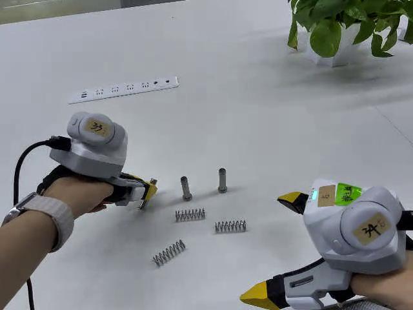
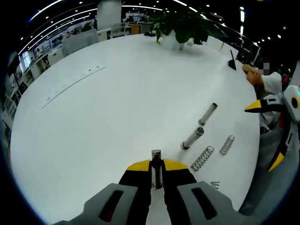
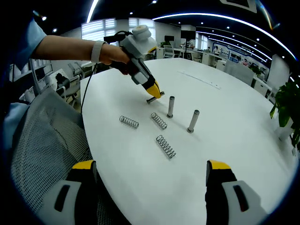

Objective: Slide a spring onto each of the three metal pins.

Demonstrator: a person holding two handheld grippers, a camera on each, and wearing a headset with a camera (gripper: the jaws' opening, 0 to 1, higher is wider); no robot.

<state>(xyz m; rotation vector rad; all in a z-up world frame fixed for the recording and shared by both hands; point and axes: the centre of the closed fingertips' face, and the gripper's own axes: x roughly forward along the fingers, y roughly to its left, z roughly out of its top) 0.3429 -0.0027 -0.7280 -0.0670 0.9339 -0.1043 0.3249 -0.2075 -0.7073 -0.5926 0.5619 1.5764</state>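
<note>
We count three short grey metal pins. Two stand upright side by side at the middle of the head view, the left pin (image 1: 186, 188) and the right pin (image 1: 222, 180), a little apart. The third pin (image 2: 156, 169) is pinched between the yellow tips of the left tongs (image 1: 146, 192). These are closed on it just left of the standing pair, low near the wide white bench (image 1: 258, 116).

We also count three coiled steel springs, all lying flat and none on a pin. The first spring (image 1: 190, 214) lies just below the left pin, and the second spring (image 1: 231, 226) below the right pin. The third spring (image 1: 169, 252) sits lower left, apart from the others.

The right tongs (image 1: 274, 248) hang at the lower right, jaws spread wide with nothing between them.

A white power strip (image 1: 124, 89) lies at upper left and a green leafy plant in a white pot (image 1: 335, 29) at upper right. Both are well apart from the pins, with bare bench between.

In the right gripper view the bench's rounded edge runs down the left side, beside a grey mesh chair (image 3: 42, 154).
</note>
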